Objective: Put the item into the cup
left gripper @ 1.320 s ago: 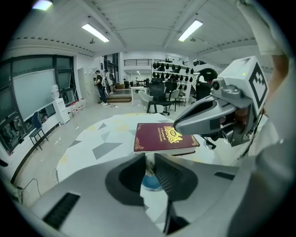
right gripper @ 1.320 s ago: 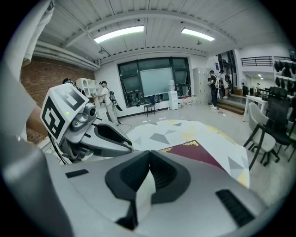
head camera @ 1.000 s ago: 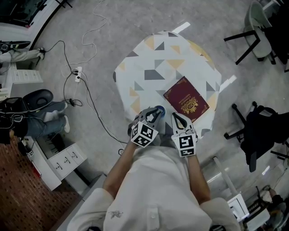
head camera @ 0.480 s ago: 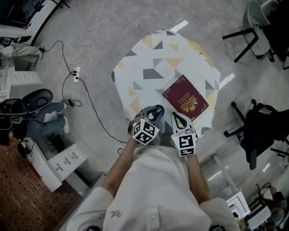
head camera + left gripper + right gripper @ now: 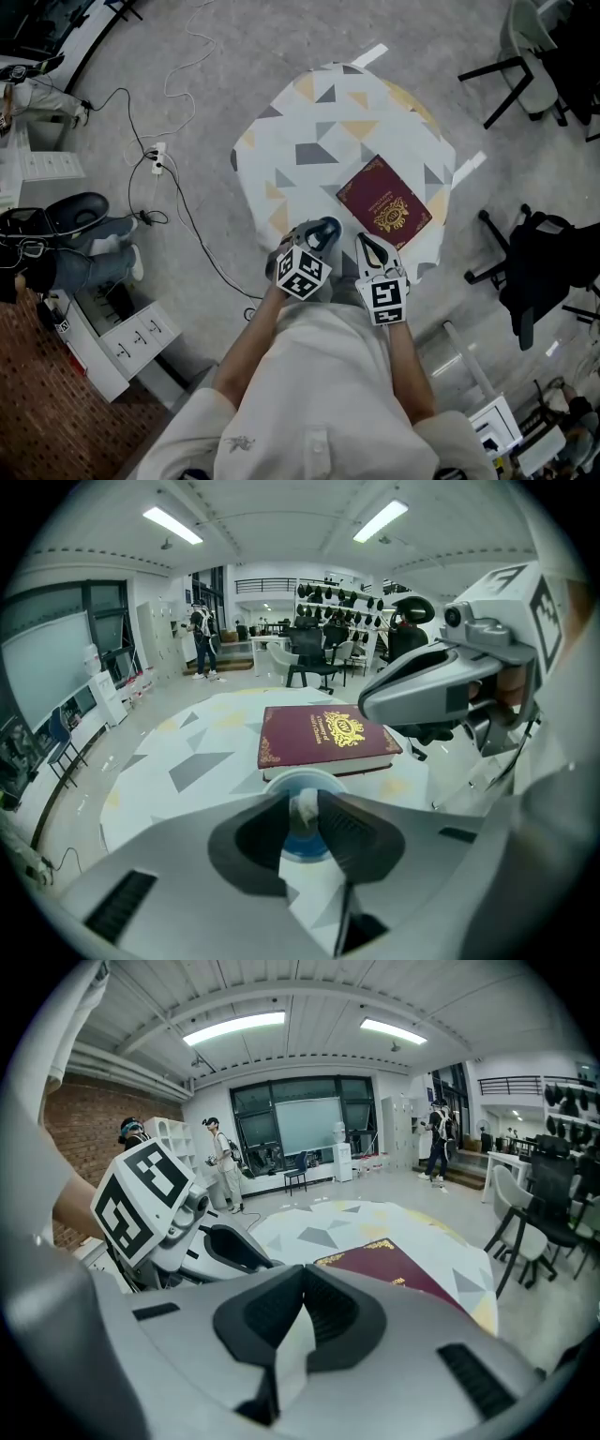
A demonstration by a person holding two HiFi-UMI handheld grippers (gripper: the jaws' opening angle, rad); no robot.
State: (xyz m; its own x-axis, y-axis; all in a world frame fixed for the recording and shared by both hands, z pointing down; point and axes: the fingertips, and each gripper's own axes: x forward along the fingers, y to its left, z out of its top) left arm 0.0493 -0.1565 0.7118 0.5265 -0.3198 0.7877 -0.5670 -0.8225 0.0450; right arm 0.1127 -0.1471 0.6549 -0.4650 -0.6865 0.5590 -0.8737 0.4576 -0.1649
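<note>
A blue cup (image 5: 327, 227) stands on the patterned table (image 5: 319, 122) near its front edge, just left of a dark red book (image 5: 384, 202). My left gripper (image 5: 317, 240) hangs right over the cup (image 5: 302, 847). Its jaws are opening, and a small crumpled white item (image 5: 303, 808) sits in the narrow gap between the tips, above the cup's mouth. My right gripper (image 5: 373, 246) is beside it to the right, shut with nothing in it, its tips meeting in front of the book (image 5: 394, 1265).
The book (image 5: 323, 738) lies flat just beyond the cup. Black chairs (image 5: 525, 272) stand to the right of the table. Cables and a power strip (image 5: 159, 155) lie on the floor to the left.
The left gripper's marker cube has tilted slightly over the cup. The right gripper, cup and book have stayed where they were.
</note>
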